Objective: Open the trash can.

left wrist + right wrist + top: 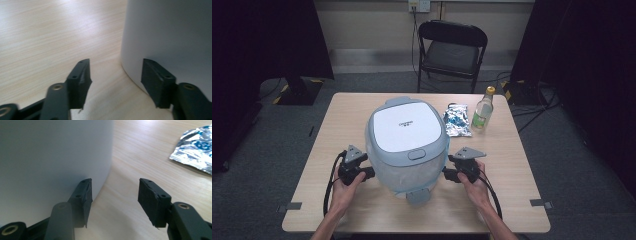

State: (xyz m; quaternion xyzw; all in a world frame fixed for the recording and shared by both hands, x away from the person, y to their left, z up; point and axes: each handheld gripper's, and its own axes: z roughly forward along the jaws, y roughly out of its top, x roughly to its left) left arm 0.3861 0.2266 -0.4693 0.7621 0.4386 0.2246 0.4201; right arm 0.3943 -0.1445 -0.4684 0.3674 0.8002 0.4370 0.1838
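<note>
My right claw (115,200) stands with jaws apart, nothing between them — the left jaw sits against the white cooker wall (55,157), the right over bare wooden table (140,152). A crinkled foil packet (195,148) lies farther off.

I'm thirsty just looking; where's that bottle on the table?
In the high view the bottle stands near the table's far right edge, beside the foil packet.
</note>
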